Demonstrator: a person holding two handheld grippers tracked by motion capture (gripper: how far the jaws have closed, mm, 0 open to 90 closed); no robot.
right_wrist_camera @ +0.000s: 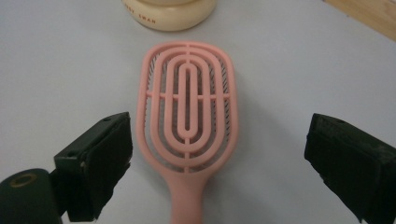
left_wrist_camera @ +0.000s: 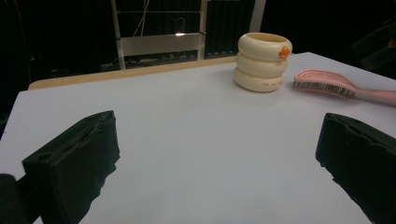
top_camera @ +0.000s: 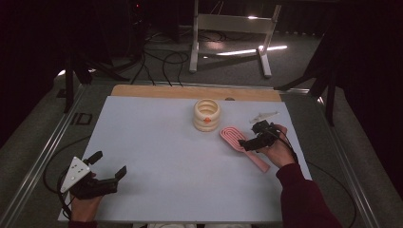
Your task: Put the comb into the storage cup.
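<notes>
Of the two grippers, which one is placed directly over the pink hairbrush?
The right gripper. Its open jaws stand on either side of the pink hairbrush, above it. The left gripper is at the near left of the white table, far from it.

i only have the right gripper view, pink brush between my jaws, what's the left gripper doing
Observer: The left gripper sits at the near left corner of the white table, open, with nothing between its jaws.
Operator: what's that cream thing past the brush head
Observer: A cream holder shaped like three stacked rings, open at the top, with a small orange spot on its side.
Operator: which way is the brush lying
Observer: The left gripper view shows the pink brush bristles down on the table, apart from the holder.
Operator: anything else near me
Observer: A small clear object lies just beyond the right gripper; too small to identify.
</notes>
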